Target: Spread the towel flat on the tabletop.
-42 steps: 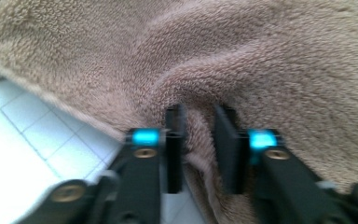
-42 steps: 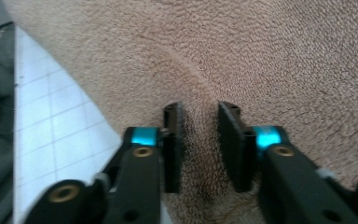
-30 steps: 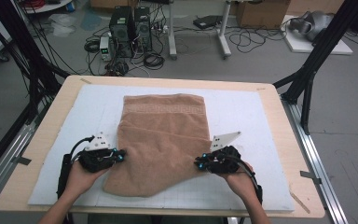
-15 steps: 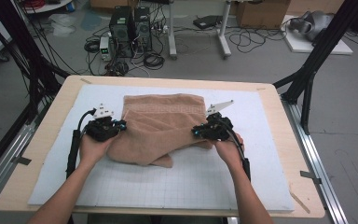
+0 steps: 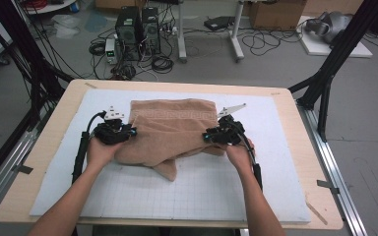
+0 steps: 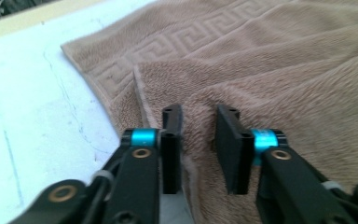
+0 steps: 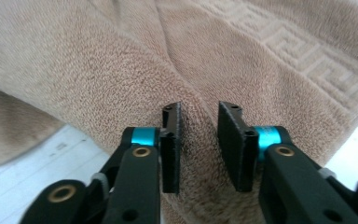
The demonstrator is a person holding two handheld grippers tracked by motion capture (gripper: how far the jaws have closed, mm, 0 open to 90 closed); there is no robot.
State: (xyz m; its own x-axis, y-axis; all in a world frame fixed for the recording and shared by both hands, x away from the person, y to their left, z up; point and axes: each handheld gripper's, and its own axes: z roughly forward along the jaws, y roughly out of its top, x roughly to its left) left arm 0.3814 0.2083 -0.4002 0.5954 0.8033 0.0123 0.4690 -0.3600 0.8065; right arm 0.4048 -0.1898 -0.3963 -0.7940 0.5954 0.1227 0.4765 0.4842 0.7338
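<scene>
A tan towel (image 5: pixel 172 128) with a key-pattern border lies folded over itself on the white mat (image 5: pixel 128 196). A loose corner of it sticks out toward me. My left gripper (image 5: pixel 130 132) rests at the towel's left edge, my right gripper (image 5: pixel 207 135) at its right edge. In the left gripper view the jaws (image 6: pixel 199 116) have just been opening and stand a little apart over the towel (image 6: pixel 284 60), with a raised ridge of cloth between them, unpressed. In the right gripper view the gripper (image 7: pixel 199 114) has parted the same way over a fold of towel (image 7: pixel 98 60).
The mat covers a wooden table (image 5: pixel 54 128) with bare strips along its sides. Black frame posts (image 5: pixel 325 83) stand at the far corners. Computers and cables (image 5: pixel 138 29) sit on the floor beyond the far edge.
Both hands carried the towel's near edge away from me and laid it over the far half. In the last half second the hands stayed put.
</scene>
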